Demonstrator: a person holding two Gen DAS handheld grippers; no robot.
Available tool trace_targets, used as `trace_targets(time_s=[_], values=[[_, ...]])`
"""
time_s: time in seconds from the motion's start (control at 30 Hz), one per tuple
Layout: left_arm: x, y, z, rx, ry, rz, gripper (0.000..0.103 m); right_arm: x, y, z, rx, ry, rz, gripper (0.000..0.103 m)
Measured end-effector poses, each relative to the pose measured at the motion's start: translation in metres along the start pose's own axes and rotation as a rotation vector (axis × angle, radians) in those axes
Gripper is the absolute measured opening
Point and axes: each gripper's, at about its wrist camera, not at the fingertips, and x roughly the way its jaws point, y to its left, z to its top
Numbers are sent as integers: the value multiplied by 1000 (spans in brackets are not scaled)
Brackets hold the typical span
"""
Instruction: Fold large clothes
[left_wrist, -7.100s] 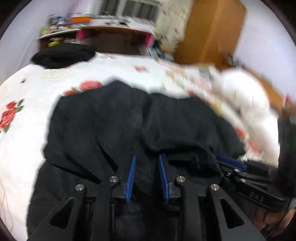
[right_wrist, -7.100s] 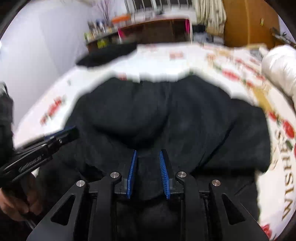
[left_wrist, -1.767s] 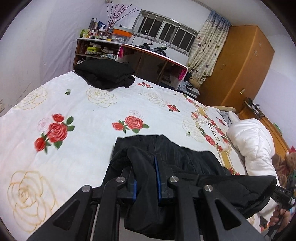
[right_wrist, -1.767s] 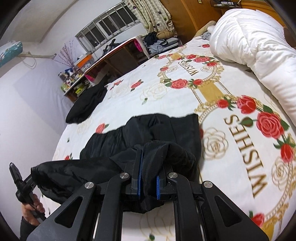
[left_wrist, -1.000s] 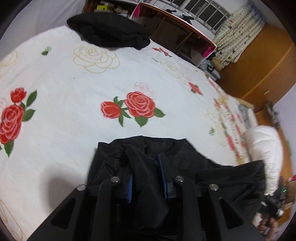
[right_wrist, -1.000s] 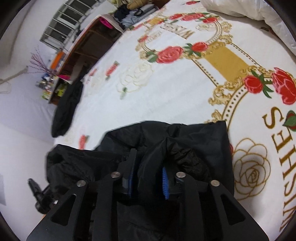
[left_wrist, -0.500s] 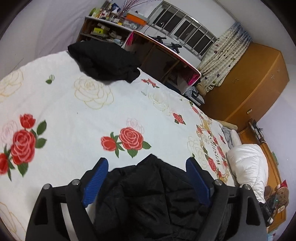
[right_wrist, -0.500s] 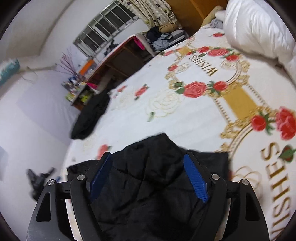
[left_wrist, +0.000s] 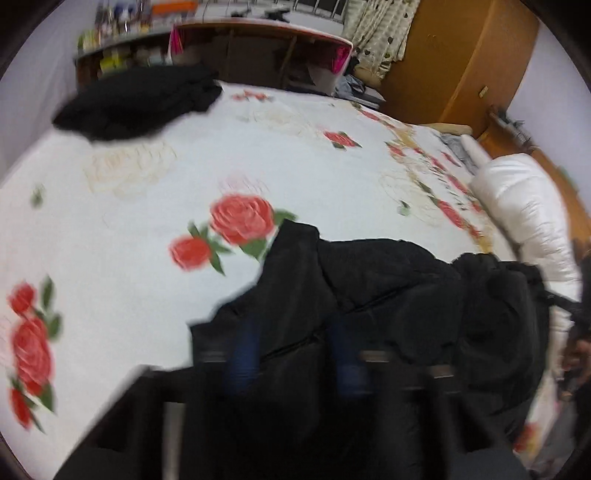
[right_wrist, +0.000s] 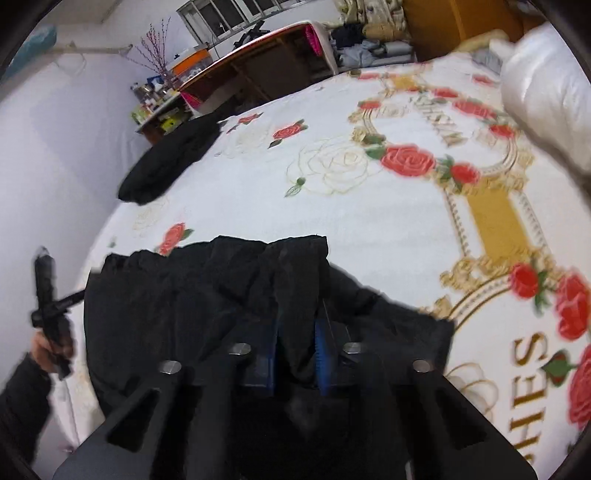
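Observation:
A large black jacket (left_wrist: 388, 295) lies bunched on the rose-print bed sheet (left_wrist: 184, 177). In the left wrist view the frame is blurred; my left gripper (left_wrist: 295, 354) is over the jacket's near edge with its blue pads partly apart and fabric between them. In the right wrist view the same jacket (right_wrist: 192, 295) lies in front of me, and my right gripper (right_wrist: 295, 354) has its blue pads close together on a raised fold of the black fabric. The left hand and its gripper (right_wrist: 48, 295) show at the far left.
A second black garment (left_wrist: 136, 99) lies at the far edge of the bed, also in the right wrist view (right_wrist: 170, 162). A white duvet (left_wrist: 524, 218) is piled on the right. A desk (left_wrist: 258, 48) and an orange wardrobe (left_wrist: 461, 55) stand beyond the bed.
Half a second ago both grippers were wide open over the jacket. Now both have narrowed onto the black fabric, the right one nearly shut on a fold. The left camera is moving and blurred.

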Motion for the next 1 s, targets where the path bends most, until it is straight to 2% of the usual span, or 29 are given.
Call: trace_targets(time_s=[0.03, 0.1, 0.13, 0.2, 0.27, 0.37, 0.43, 0.63, 0.73, 0.83, 0.9, 1.0], values=[[-7, 1, 2, -16, -59, 22, 19, -3, 7, 1, -31, -19, -39, 10], [-8, 11, 4, -75, -120, 38, 19, 1, 5, 4, -27, -39, -123, 9], [-2, 19, 4, -123, -124, 26, 18, 7, -1, 7, 2, -38, -137, 9], [26, 27, 0, -193, -85, 59, 18, 33, -11, 7, 60, -8, -173, 9], [51, 29, -12, -218, -57, 118, 18, 62, -10, 1, 39, 37, -226, 10], [60, 40, -28, -269, -85, 128, 18, 89, -11, -12, 12, 63, -274, 10], [61, 42, -34, -261, -103, 134, 18, 96, -17, -17, 19, 66, -279, 11], [73, 26, -37, -186, -123, 235, 18, 112, -18, -24, -2, 61, -339, 12], [71, 22, -32, -167, -105, 270, 19, 111, -14, -20, -5, 68, -355, 13], [63, 23, -23, -174, -79, 261, 19, 94, -10, -13, 22, 59, -358, 18], [55, 28, -20, -193, -73, 232, 20, 71, -4, -9, 42, 10, -366, 23], [39, 34, -16, -226, -69, 200, 20, 35, 8, -5, 59, -84, -369, 25]])
